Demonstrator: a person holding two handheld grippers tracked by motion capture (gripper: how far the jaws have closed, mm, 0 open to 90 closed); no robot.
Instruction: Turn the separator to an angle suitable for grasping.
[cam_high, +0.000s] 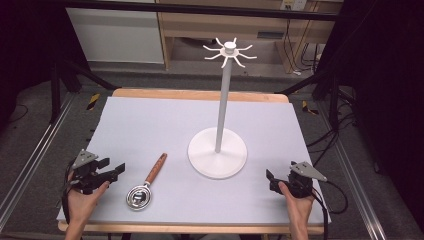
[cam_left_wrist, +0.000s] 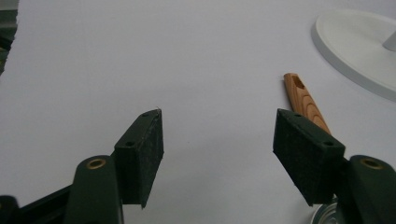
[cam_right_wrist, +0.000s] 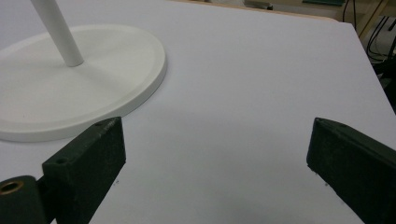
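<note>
While both grippers gape empty, strainer (cam_high: 146, 186) nears table's (cam_high: 200, 117) front edge

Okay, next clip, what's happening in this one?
A person sits at a table with a handheld tool in each hand, and neither holds anything. The left tool rests open near the front left corner, just left of a small metal strainer with a wooden handle lying flat. The right tool is open near the front right corner. A white hook stand stands upright mid-table with nothing on its hooks. Nothing has been picked up.
</note>
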